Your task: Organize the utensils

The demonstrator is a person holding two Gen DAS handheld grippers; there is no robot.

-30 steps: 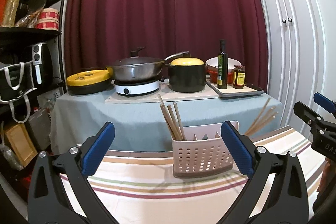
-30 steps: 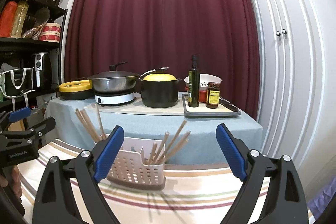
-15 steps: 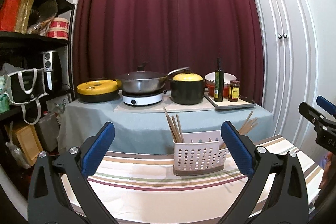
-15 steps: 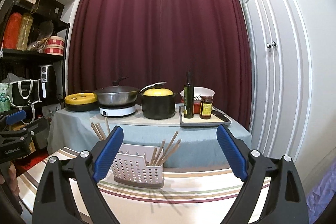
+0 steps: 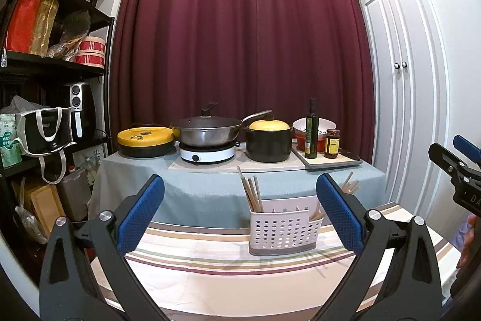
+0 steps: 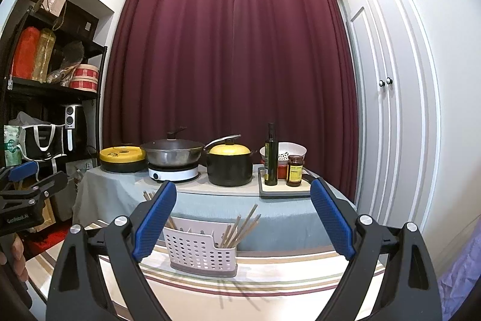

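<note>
Striped tabletop (image 5: 210,266) carries a perforated caddy (image 5: 282,230) with chopsticks (image 5: 251,194) standing in two end compartments; nothing lies loose, so sorting looks finished. Left gripper (image 5: 240,215) and right gripper (image 6: 240,221) hover well back, jaws released and empty.

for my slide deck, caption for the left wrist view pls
Open left tool facing a perforated caddy holding chopsticks on a striped tablecloth.

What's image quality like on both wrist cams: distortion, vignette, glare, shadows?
Left wrist view: strong barrel distortion bows the white cupboard doors, black vignette in the corners, focus sharp. Right wrist view: same bowing, mild glare on the steel wok, soft chopstick shadows on the striped tablecloth.
</note>
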